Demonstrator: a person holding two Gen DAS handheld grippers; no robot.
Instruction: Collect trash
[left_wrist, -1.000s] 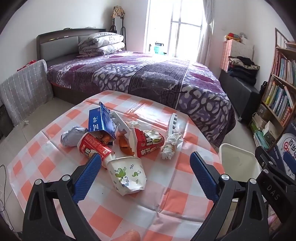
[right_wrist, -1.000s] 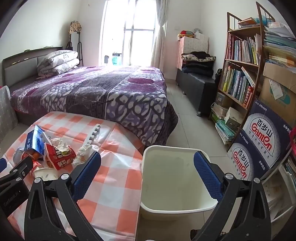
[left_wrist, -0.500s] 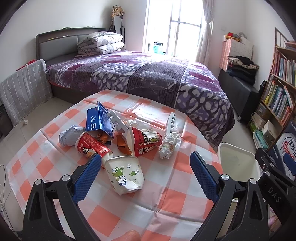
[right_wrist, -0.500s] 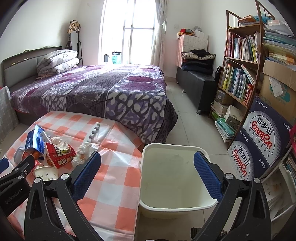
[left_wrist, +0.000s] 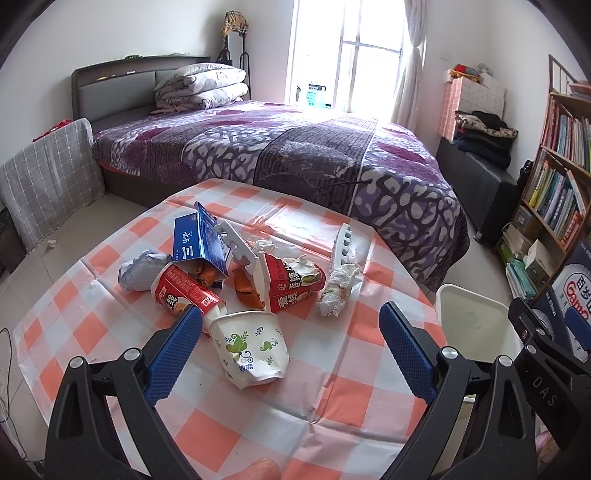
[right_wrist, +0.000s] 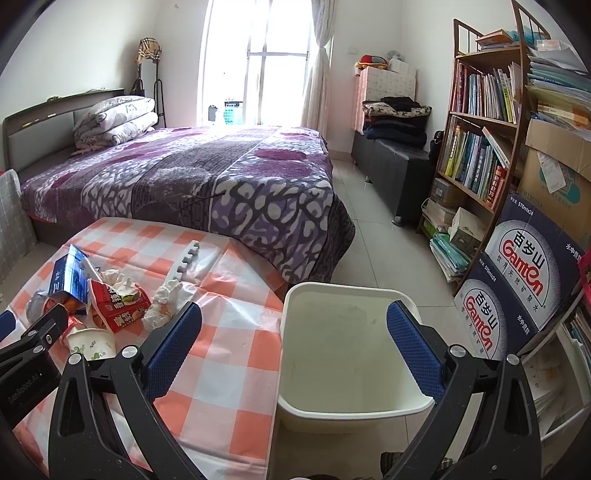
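Observation:
Trash lies in a heap on the checked table (left_wrist: 229, 413): a white paper cup (left_wrist: 251, 347) on its side, a red cup (left_wrist: 184, 291), a red carton (left_wrist: 291, 280), a blue carton (left_wrist: 197, 243), a crumpled tissue (left_wrist: 338, 290) and a grey paper ball (left_wrist: 140, 269). My left gripper (left_wrist: 291, 347) is open and empty, just above the paper cup. My right gripper (right_wrist: 293, 350) is open and empty over the white bin (right_wrist: 347, 321); the bin looks empty. The heap also shows in the right wrist view (right_wrist: 110, 299).
The bin (left_wrist: 476, 325) stands on the floor at the table's right edge. A bed (left_wrist: 295, 155) lies beyond the table. A bookshelf (right_wrist: 484, 147) and stacked water boxes (right_wrist: 517, 295) stand at the right. A white comb-like strip (left_wrist: 341, 243) lies on the table.
Both grippers have drifted slightly; the trash heap sits a little lower-left in the left view. Nothing has been taken hold of.

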